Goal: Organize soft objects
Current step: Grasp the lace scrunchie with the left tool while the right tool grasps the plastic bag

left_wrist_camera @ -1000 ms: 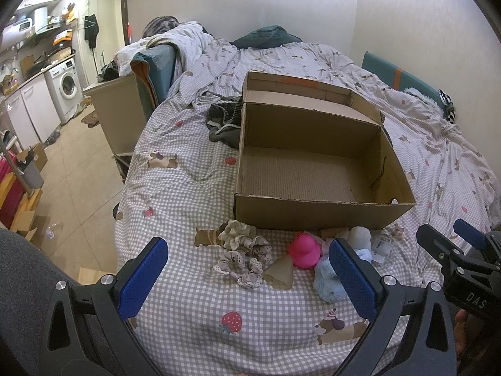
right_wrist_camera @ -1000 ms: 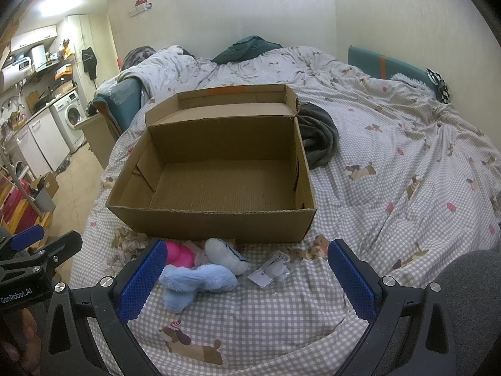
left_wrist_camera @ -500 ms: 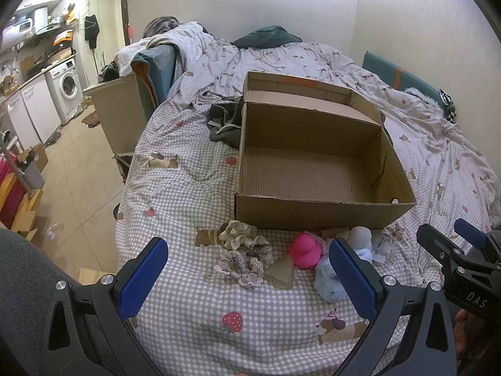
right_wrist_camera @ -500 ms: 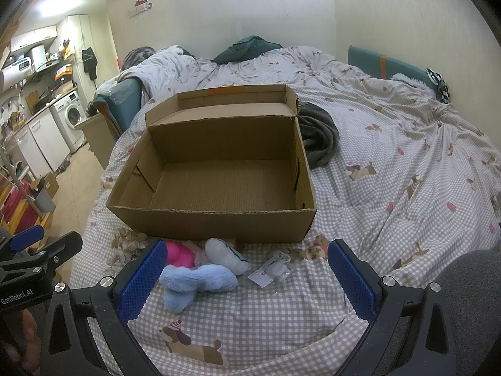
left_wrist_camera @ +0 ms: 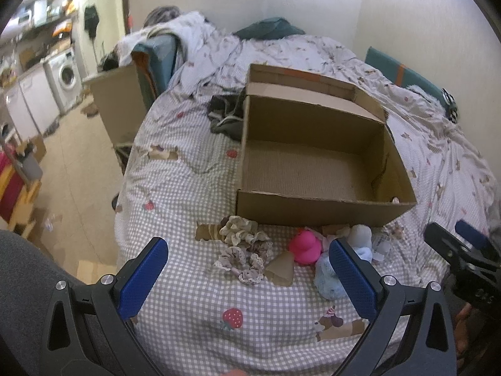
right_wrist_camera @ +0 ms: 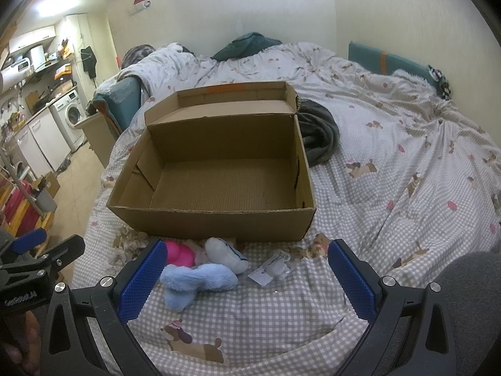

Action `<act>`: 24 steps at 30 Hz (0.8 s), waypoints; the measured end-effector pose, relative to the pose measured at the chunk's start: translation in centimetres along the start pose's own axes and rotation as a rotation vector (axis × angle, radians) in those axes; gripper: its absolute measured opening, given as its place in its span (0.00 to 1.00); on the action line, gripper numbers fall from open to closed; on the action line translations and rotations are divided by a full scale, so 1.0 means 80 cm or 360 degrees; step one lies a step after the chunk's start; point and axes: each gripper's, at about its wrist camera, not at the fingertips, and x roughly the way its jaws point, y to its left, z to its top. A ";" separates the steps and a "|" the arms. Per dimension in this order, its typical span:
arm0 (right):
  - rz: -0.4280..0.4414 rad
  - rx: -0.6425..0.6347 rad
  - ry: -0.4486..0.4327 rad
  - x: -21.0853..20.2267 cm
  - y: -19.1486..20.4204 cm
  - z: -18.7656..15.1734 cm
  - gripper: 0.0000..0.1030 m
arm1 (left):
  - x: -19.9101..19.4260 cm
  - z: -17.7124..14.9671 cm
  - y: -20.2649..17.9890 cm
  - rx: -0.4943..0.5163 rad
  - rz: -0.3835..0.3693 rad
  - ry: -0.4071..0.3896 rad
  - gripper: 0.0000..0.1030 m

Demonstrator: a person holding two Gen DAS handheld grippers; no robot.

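An open, empty cardboard box [left_wrist_camera: 325, 210] [right_wrist_camera: 213, 222] sits on the bed. In front of it lie fabric scrunchies [left_wrist_camera: 242, 247], a pink soft toy [left_wrist_camera: 305, 246] [right_wrist_camera: 177, 252], a light blue plush [left_wrist_camera: 327, 277] [right_wrist_camera: 195, 283] and a white plush [left_wrist_camera: 360, 235] [right_wrist_camera: 224, 253]. My left gripper [left_wrist_camera: 249, 277] is open and empty, above the bed just short of the scrunchies. My right gripper [right_wrist_camera: 247, 277] is open and empty, just short of the plush toys. Each gripper shows at the edge of the other's view.
A clear packet with a paper tag [right_wrist_camera: 272, 269] lies right of the plush toys. A dark garment [right_wrist_camera: 319, 134] lies beside the box. The bed's left edge [left_wrist_camera: 125, 188] drops to the floor. Pillows [right_wrist_camera: 391, 59] line the wall.
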 end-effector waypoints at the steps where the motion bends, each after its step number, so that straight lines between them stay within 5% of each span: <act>1: 0.0014 0.0009 0.0008 -0.001 -0.001 0.001 1.00 | 0.002 0.008 0.007 -0.0035 0.0007 0.0031 1.00; 6: 0.0145 0.0122 0.0173 0.010 -0.024 0.028 1.00 | 0.035 0.038 0.039 -0.0184 0.0107 0.0272 0.99; 13: 0.0207 0.0174 0.0401 0.049 -0.042 0.038 1.00 | 0.111 0.042 0.060 -0.0299 0.0073 0.0653 0.99; 18: 0.0184 0.0178 0.0454 0.071 -0.052 0.032 1.00 | 0.161 0.033 0.050 -0.0285 -0.0005 0.0873 0.65; 24: 0.0189 0.0260 0.0480 0.083 -0.060 0.025 1.00 | 0.201 0.017 0.039 -0.0243 -0.0024 0.0964 0.60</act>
